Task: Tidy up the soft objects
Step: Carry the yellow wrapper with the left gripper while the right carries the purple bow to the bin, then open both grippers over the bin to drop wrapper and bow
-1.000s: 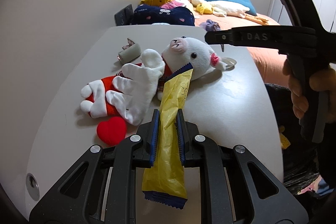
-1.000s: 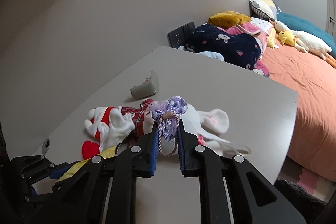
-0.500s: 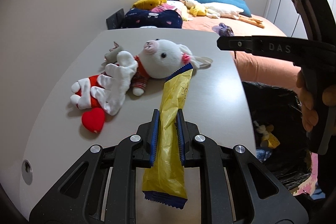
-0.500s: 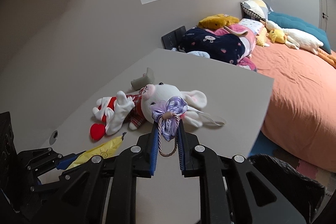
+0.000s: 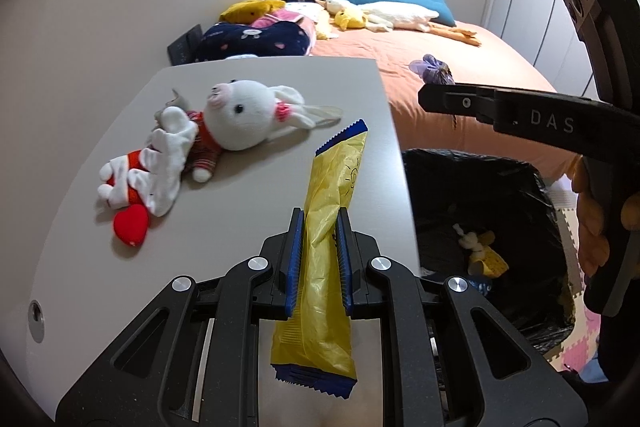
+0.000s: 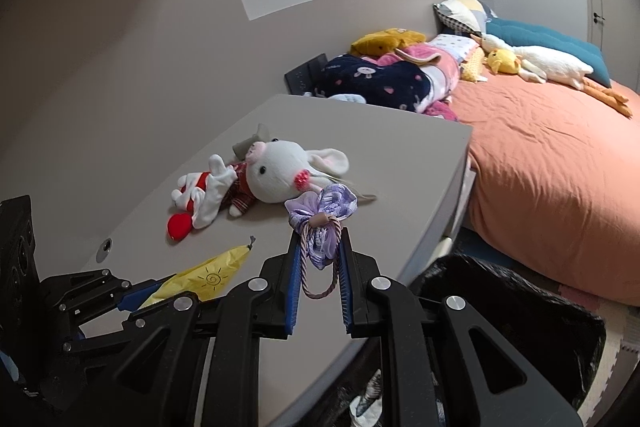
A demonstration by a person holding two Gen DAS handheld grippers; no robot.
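Observation:
My left gripper (image 5: 319, 223) is shut on a yellow wrapper (image 5: 334, 211) with blue ends, held above the table's right edge. My right gripper (image 6: 320, 239) is shut on a purple fabric pouch (image 6: 324, 213) with a cord loop hanging below. That pouch (image 5: 434, 72) also shows in the left wrist view, above the bin. A white plush rabbit (image 5: 240, 115) in a red striped shirt lies on the grey table (image 5: 260, 199). Beside it lie a red and white plush glove (image 5: 154, 167) and a red heart (image 5: 130, 225).
A bin lined with a black bag (image 5: 492, 227) stands right of the table, a small yellow toy (image 5: 480, 251) inside. Behind is a bed with an orange sheet (image 6: 560, 163), pillows and plush toys. A small grey object (image 6: 250, 143) lies behind the rabbit.
Both grippers have pulled back and to the right, away from the rabbit. The bin has come into view beneath them. Each still holds its item.

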